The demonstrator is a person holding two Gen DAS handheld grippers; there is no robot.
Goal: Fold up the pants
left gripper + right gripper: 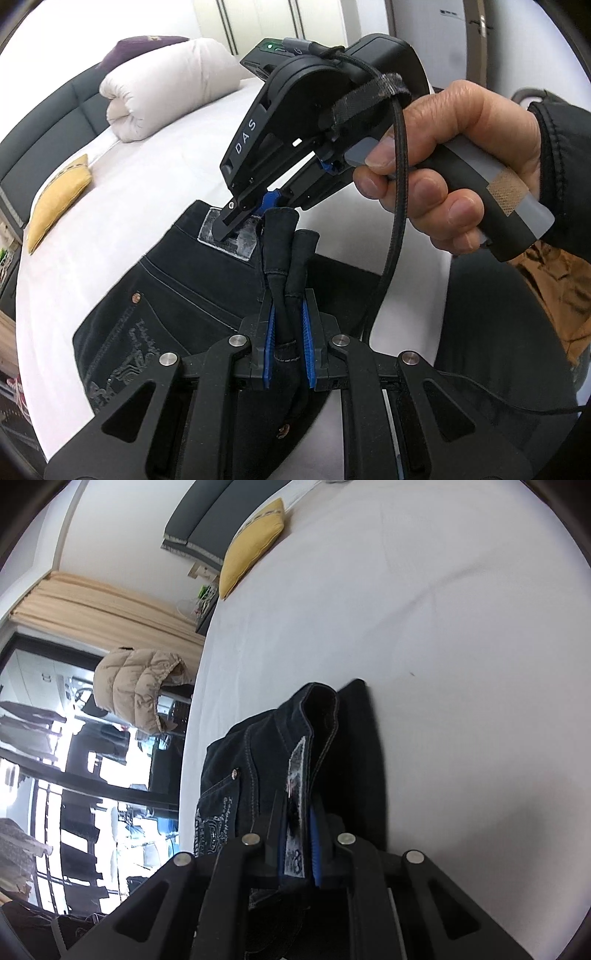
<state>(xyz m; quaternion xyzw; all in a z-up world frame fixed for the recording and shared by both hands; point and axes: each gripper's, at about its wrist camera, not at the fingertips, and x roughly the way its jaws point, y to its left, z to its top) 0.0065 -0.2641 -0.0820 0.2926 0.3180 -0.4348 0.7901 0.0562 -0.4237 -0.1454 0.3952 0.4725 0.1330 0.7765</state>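
Note:
Dark denim pants (177,291) lie on the white bed, with an embroidered back pocket and a pale waistband patch. My left gripper (288,325) is shut on bunched hem or belt-loop folds of the pants, which stick up between its blue pads. My right gripper (251,218), held by a hand, is shut on the waistband at the patch, just ahead of the left one. In the right wrist view the right gripper (299,834) pinches the waistband patch of the pants (258,760), which are lifted a little off the sheet.
The white bed sheet (443,627) spreads around the pants. A yellow cushion (59,206) lies near the headboard, a rolled white duvet (166,88) beyond it. A beige puffer jacket (140,686) hangs beside the bed, by a window.

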